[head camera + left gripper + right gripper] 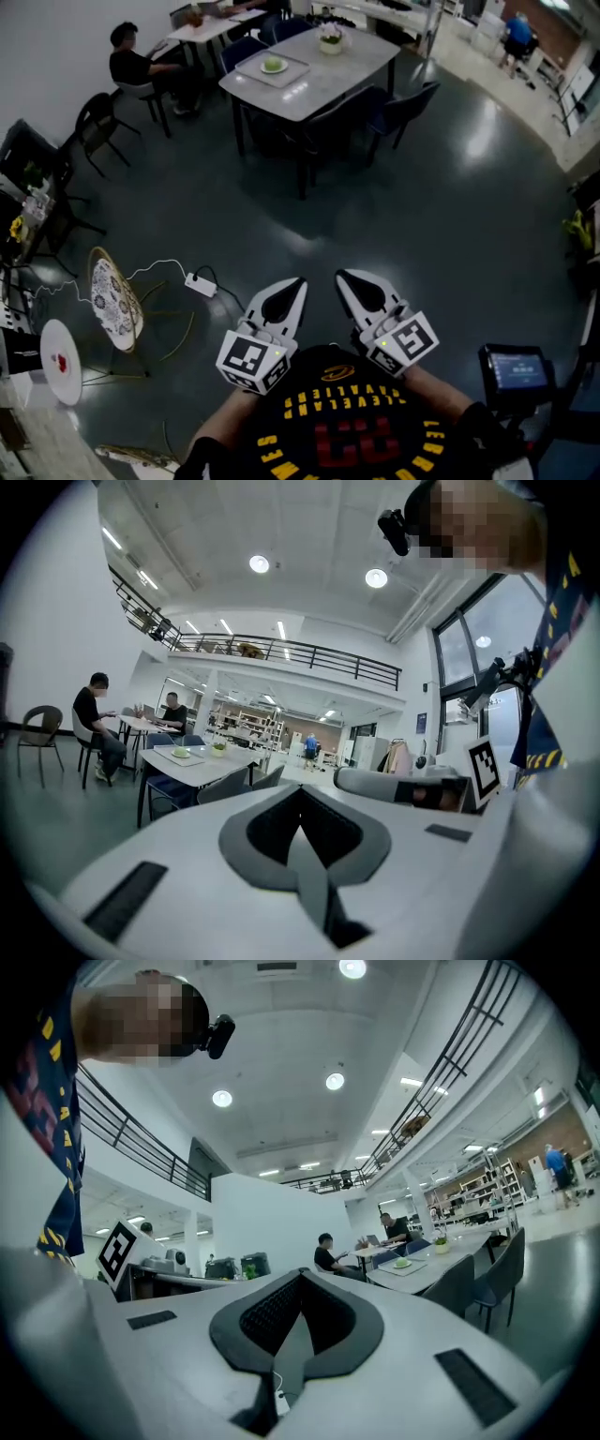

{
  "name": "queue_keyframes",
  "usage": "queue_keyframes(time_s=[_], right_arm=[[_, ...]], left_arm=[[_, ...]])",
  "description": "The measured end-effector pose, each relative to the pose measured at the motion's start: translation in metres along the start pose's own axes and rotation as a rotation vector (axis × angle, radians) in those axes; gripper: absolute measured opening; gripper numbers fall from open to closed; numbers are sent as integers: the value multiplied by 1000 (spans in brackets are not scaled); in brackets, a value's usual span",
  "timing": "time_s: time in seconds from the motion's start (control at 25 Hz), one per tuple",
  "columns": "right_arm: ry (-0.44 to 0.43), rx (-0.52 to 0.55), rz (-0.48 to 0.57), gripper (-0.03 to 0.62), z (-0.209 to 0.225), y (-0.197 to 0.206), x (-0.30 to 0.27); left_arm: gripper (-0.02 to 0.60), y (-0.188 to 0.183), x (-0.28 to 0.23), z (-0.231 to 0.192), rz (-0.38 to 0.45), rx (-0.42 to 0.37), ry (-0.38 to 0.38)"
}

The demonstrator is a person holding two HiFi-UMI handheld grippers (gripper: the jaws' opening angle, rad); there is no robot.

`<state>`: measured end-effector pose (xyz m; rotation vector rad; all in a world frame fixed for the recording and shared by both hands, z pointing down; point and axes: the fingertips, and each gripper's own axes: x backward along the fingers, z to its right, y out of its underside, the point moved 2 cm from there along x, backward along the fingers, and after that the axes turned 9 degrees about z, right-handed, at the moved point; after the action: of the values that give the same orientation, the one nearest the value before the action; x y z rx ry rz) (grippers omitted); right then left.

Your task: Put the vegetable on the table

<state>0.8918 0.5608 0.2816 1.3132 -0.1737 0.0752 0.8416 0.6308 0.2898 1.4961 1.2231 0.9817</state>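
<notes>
Fingers (187,864) together on left gripper (294,285), right gripper (345,278); yellow shirt lettering (339,405) upside-down.

I see white left gripper (301,789), grey-padded jaws closed tip to tip, nothing between. Ahead-left of tips: long grey table (231,759) carrying pale flat tray (192,758), round green vegetable (181,752) on it, small potted plant (218,747) just beyond. Farther left, two seated people in black tops (92,710). Just right of jaws: white right gripper (343,780) with square-marker cube (483,769).
</notes>
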Motion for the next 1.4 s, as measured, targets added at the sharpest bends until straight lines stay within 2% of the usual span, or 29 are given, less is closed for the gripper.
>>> queue_keyframes(time_s=[0.32, 0.64, 0.84, 1.2, 1.32, 1.4], right_arm=[[-74, -88, -47, 5, 15, 19, 5], [-95, -108, -81, 5, 35, 39, -45], [-61, -86, -84, 5, 57, 43, -100], [-3, -47, -112, 5, 72, 61, -239], [-13, -42, -131, 5, 73, 76, -287], [-19, -38, -137, 5, 73, 75, -308]], left_arm=[[0, 22, 2, 13, -19, 30, -95], [0, 29, -20, -33, -33, 56, -113], [0, 18, -47, -86, -22, 71, -85], [1, -24, -85, -216, 9, 74, 8], [0, -31, -92, -269, 36, 83, -4], [0, -43, -95, -289, 29, 102, -29]])
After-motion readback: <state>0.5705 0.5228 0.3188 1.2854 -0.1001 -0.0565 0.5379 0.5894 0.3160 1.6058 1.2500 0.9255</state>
